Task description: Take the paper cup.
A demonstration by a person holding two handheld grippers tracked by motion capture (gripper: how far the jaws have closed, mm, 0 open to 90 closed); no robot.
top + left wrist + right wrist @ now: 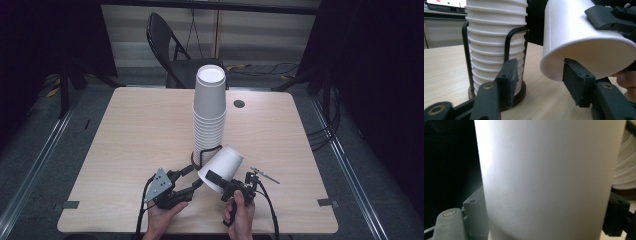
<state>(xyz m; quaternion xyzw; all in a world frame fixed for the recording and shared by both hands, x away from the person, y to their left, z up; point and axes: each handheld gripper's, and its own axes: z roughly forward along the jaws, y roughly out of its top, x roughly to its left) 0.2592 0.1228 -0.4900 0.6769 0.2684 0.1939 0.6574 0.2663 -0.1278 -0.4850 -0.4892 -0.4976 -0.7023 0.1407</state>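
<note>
A single white paper cup [222, 167] hangs tilted above the counter [140, 135] just beside the tall cup stack [209, 110] in its black wire holder [510, 42] — the right gripper [216, 181] clamps its sides. The left gripper [196, 184] is released, one pad at the cup's rim, jaws apart — nothing gripped.

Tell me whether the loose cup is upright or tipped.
Tipped. The cup leans in the right gripper, its closed base up toward the stack, rim low.
</note>
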